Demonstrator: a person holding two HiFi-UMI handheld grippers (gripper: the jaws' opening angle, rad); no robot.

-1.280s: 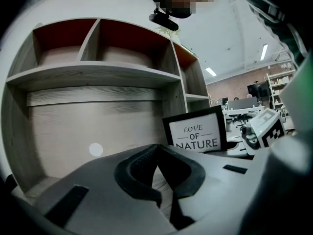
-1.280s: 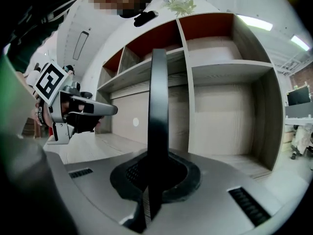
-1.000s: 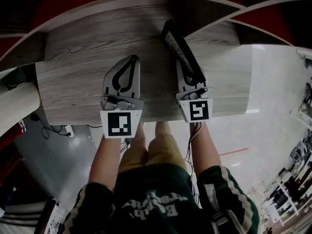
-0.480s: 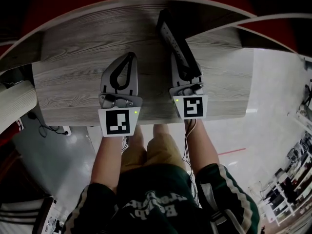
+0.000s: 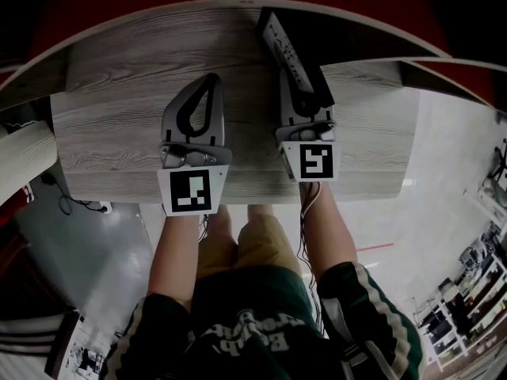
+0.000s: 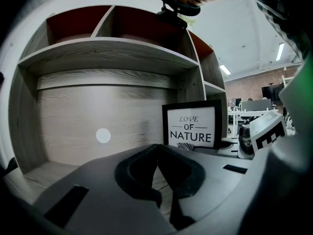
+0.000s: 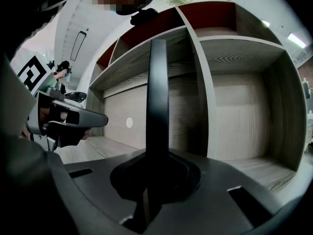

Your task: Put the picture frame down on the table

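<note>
Black picture frame held upright over the table, close to the shelf unit's back.

The grey wood-grain table [image 5: 111,125] lies bare from its left edge to the left gripper [image 5: 212,79], with a narrower bare strip running to its right edge. The grey wooden shelf unit [image 6: 107,53] closes off the far side, and its upright divider [image 7: 198,82] stands just right of the frame. The black rectangular picture frame [image 5: 289,54], printed "LOVE OF NATURE", stands on edge near the table's far edge, clamped at its near side in the right gripper [image 5: 309,93]. Its fingers are tight on the frame, whose lower edge is hidden, so contact with the table cannot be told. The left gripper's fingers are together on nothing, just beside the right one with a slim gap between. Compared with a second ago, both grippers reach further over the table, the frame is nearer the back, and the right grip is unchanged.
</note>
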